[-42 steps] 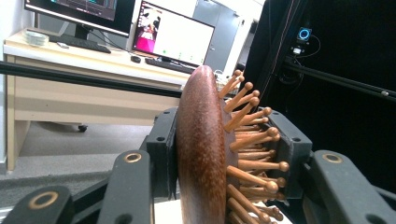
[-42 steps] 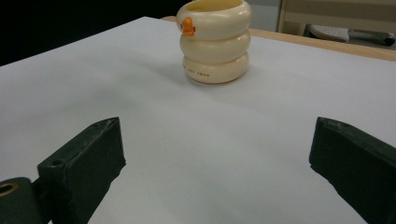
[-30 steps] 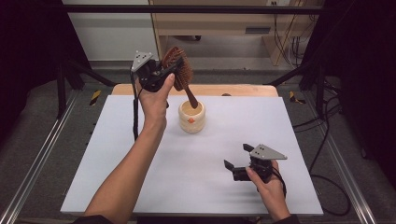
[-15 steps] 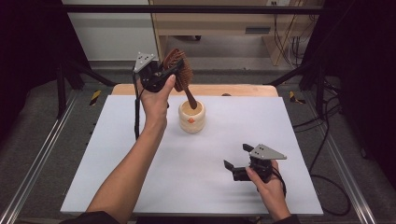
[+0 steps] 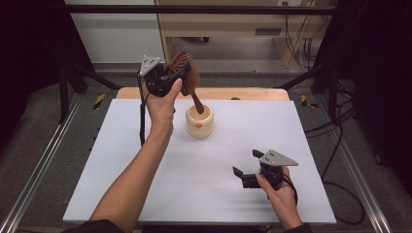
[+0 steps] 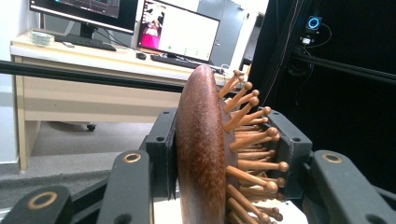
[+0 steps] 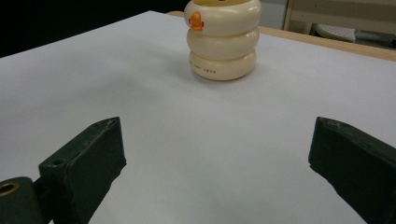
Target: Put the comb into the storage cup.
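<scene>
My left hand-held gripper [image 5: 171, 80] is clamped on the wooden hairbrush [image 5: 186, 76] head, lifted, handle tip angled down into the cream ringed holder [image 5: 199, 122] just below it. My right hand-held gripper [image 5: 248, 167] rests on the counter [image 5: 107, 160], jaws wide apart, nothing between, facing the holder.

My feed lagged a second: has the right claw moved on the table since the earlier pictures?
No. The right claw sits at the same spot on the white table, just as far from the cream holder, its jaws open.
</scene>
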The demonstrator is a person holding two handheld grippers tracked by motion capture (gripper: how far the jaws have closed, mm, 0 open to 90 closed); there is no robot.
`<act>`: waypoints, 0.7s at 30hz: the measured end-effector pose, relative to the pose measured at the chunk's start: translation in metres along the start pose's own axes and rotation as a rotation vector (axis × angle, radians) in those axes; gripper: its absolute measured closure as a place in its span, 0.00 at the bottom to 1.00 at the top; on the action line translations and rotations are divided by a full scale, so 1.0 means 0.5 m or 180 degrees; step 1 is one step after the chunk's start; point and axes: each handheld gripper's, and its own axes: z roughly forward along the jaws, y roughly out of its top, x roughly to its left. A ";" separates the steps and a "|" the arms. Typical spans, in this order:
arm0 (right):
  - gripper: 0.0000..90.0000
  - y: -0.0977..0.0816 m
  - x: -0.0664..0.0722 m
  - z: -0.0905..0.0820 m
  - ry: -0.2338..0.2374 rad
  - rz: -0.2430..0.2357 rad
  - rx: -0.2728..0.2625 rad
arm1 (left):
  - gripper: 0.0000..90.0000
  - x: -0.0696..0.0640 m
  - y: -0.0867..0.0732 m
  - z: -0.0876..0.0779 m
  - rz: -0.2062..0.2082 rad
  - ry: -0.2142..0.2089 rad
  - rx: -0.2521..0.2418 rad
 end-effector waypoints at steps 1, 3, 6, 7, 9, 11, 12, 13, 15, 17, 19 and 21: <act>0.05 0.000 0.000 0.000 0.0002 -0.0001 0.0001 | 0.57 0.001 -0.001 0.001 -0.0005 0.0000 0.0011; 0.05 0.000 0.000 0.000 0.0002 0.0003 -0.0001 | 0.57 0.002 -0.003 0.002 -0.0006 0.0010 0.0023; 0.05 0.000 0.000 0.000 -0.0002 0.0011 -0.0011 | 0.57 0.005 -0.007 0.005 -0.0013 0.0027 0.0026; 0.05 0.000 -0.001 0.000 -0.0005 0.0010 -0.0009 | 0.57 0.005 -0.008 0.005 -0.0011 0.0032 0.0023; 0.05 0.000 -0.002 -0.001 -0.0009 0.0012 -0.0007 | 0.57 0.005 -0.011 0.006 -0.0011 0.0025 0.0026; 0.05 0.000 -0.002 -0.001 -0.0009 0.0011 -0.0006 | 0.57 0.004 -0.014 0.008 -0.0002 0.0028 0.0045; 0.05 0.000 -0.002 0.000 -0.0008 0.0009 -0.0005 | 0.57 0.004 -0.015 0.009 0.0001 0.0027 0.0051; 0.05 0.000 -0.002 0.000 -0.0008 0.0012 -0.0004 | 0.57 0.004 -0.016 0.010 0.0003 0.0028 0.0049; 0.05 0.000 -0.002 -0.001 -0.0008 0.0011 -0.0006 | 0.57 0.005 -0.019 0.011 0.0003 0.0024 0.0058; 0.05 -0.001 -0.002 0.000 -0.0009 0.0009 -0.0005 | 0.57 0.005 -0.020 0.012 0.0012 0.0027 0.0065; 0.05 -0.001 -0.002 0.000 -0.0009 0.0011 -0.0004 | 0.57 0.005 -0.022 0.013 0.0016 0.0026 0.0075; 0.05 -0.001 -0.002 0.000 -0.0006 0.0014 -0.0003 | 0.57 0.005 -0.023 0.014 0.0017 0.0023 0.0080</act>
